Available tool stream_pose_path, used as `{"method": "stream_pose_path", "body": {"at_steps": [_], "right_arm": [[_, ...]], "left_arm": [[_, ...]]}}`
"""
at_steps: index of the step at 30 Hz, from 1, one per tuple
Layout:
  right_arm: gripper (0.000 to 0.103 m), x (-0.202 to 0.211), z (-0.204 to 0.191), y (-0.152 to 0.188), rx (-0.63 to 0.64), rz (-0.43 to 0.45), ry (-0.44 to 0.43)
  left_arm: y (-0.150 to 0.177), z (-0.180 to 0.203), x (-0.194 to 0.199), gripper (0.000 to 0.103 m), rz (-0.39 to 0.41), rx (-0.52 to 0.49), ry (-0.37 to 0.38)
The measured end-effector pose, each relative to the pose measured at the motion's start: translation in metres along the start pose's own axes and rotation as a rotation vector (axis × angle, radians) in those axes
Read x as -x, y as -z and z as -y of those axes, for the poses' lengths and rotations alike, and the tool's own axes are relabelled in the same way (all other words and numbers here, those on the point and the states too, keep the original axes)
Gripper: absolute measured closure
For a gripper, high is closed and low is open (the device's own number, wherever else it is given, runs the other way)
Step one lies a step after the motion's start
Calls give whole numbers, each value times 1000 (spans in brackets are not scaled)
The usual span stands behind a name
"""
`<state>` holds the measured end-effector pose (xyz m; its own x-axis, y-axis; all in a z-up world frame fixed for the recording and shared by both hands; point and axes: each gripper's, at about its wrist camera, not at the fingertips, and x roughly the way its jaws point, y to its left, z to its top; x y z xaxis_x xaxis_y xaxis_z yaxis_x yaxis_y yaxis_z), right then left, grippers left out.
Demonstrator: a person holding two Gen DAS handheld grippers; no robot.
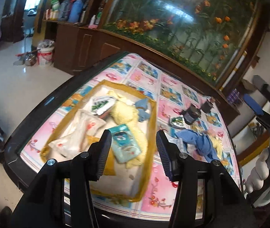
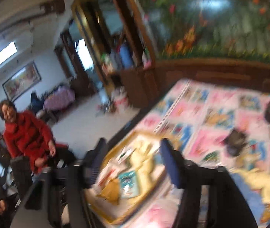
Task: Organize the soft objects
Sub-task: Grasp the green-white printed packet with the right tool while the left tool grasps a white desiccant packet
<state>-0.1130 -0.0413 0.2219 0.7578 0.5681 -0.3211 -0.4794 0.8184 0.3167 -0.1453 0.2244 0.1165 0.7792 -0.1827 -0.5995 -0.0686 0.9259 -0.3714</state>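
Observation:
A yellow-rimmed tray (image 1: pixel 152 125) lies on the patterned table and holds a yellow plush (image 1: pixel 124 112), a teal tissue pack (image 1: pixel 125 142), a white bag (image 1: pixel 81 131), a green-white pack (image 1: pixel 100 104) and a small blue cloth (image 1: pixel 143 108). A larger blue cloth (image 1: pixel 199 140) and a pale yellow cloth (image 1: pixel 217 142) lie right of the tray. My left gripper (image 1: pixel 134 152) is open and empty above the tray's near part. My right gripper (image 2: pixel 133 161) is open and empty over the tray (image 2: pixel 108 150); that view is blurred. The yellow cloth (image 2: pixel 258 180) shows at its right.
Two dark jars (image 1: pixel 192 115) and a green packet (image 1: pixel 176 121) stand beyond the blue cloth. A wooden cabinet with a fish tank (image 1: pixel 182 24) runs behind the table. A person in red (image 2: pixel 24 134) sits at the left. The right gripper's body (image 1: pixel 268 102) shows at the left view's right edge.

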Motion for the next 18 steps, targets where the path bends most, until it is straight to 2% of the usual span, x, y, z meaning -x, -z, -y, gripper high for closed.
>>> {"method": "stream_pose_path", "body": {"at_steps": [1, 2, 4, 8, 13, 18], "right_arm": [[0, 23, 22, 9, -46, 77, 34], [0, 40, 48, 21, -114, 94, 59], [0, 41, 96, 45, -218, -56, 85], [0, 44, 167, 108, -362, -186, 270], [0, 47, 208, 153, -522, -234, 284], [0, 41, 208, 156, -532, -255, 248]], "left_arm": [[3, 11, -3, 46, -9, -20, 18], [6, 21, -9, 46, -25, -36, 33], [16, 44, -24, 46, -85, -79, 69], [31, 89, -42, 46, -157, -175, 111], [53, 123, -57, 46, -241, -267, 147], [65, 124, -72, 46, -293, -251, 126]]}}
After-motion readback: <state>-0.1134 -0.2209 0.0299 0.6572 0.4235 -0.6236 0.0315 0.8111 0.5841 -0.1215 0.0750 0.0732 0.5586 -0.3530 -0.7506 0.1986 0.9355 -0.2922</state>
